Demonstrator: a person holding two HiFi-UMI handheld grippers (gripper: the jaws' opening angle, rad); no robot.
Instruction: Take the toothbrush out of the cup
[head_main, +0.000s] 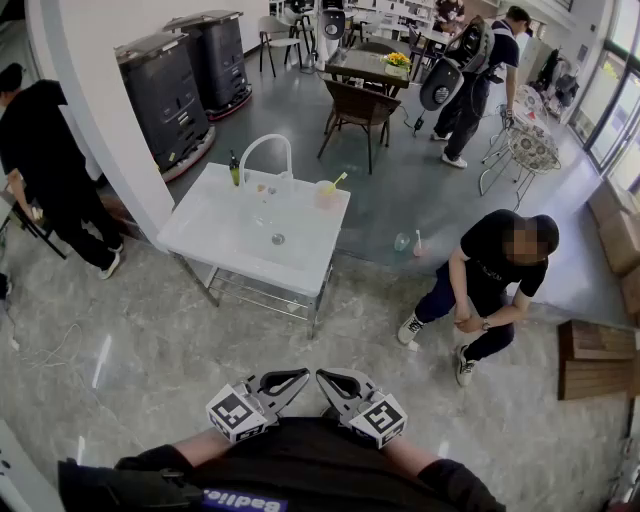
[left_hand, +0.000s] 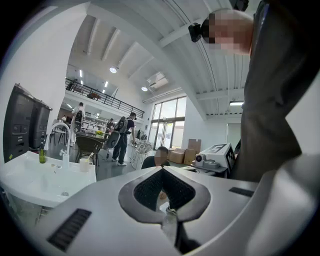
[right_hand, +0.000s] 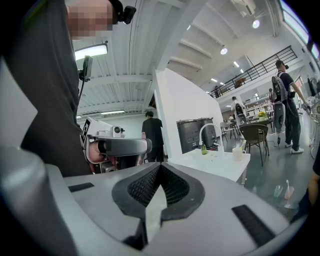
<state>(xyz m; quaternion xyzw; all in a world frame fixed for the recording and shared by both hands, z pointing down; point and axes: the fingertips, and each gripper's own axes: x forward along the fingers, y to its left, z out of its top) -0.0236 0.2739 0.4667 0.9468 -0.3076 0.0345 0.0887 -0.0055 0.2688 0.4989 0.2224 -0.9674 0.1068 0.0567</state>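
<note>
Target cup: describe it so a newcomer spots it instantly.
Find the white sink table with the arched faucet. The cup stands at its far right corner. Unlike the cups on the floor, it sits on the table and holds a yellow toothbrush.

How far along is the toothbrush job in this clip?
Done: nothing yet. The toothbrush stands in the cup at the far right corner of the sink table. In hand: nothing. The left gripper and right gripper are shut and empty, held near the person's body, well short of the table. Left: approach, grip the toothbrush, lift it out.
</note>
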